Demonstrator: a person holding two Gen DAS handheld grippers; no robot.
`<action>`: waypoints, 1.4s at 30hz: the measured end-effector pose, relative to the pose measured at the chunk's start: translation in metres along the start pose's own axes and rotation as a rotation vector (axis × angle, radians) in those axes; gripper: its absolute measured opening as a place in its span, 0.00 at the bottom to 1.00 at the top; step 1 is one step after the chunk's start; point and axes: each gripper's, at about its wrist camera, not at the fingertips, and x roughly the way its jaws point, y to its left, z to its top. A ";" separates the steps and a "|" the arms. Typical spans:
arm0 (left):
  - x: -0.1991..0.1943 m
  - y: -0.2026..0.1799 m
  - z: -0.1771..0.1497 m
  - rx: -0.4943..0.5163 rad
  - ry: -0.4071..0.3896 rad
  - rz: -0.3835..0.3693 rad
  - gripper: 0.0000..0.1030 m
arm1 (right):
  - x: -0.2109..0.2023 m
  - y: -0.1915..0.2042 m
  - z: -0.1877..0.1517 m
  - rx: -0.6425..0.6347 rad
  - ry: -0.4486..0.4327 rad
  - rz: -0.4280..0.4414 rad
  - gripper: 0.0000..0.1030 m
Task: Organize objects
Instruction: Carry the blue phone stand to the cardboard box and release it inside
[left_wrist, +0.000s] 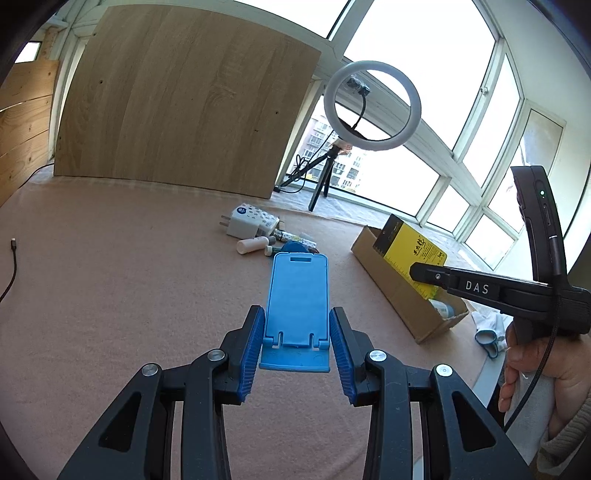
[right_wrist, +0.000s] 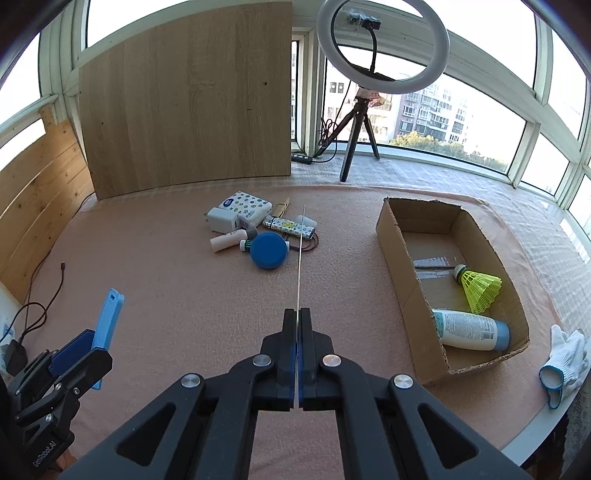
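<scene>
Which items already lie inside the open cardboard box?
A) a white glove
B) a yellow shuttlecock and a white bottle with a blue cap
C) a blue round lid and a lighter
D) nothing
B: the right wrist view shows the yellow shuttlecock and the white bottle with a blue cap inside the open cardboard box.

Open mat (right_wrist: 166, 295) btwn clutter pile (right_wrist: 258, 232) & cardboard box (right_wrist: 402, 258); wood board (right_wrist: 184, 103) blocks behind.
</scene>
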 end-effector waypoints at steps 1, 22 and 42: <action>0.000 -0.001 0.002 0.004 0.000 0.003 0.38 | -0.001 0.000 0.002 0.000 -0.003 0.002 0.00; 0.031 -0.057 0.035 0.078 0.031 0.071 0.38 | -0.012 -0.063 0.011 0.074 -0.076 0.107 0.00; 0.151 -0.211 0.068 0.258 0.153 -0.007 0.38 | 0.002 -0.216 0.010 0.185 -0.082 0.075 0.00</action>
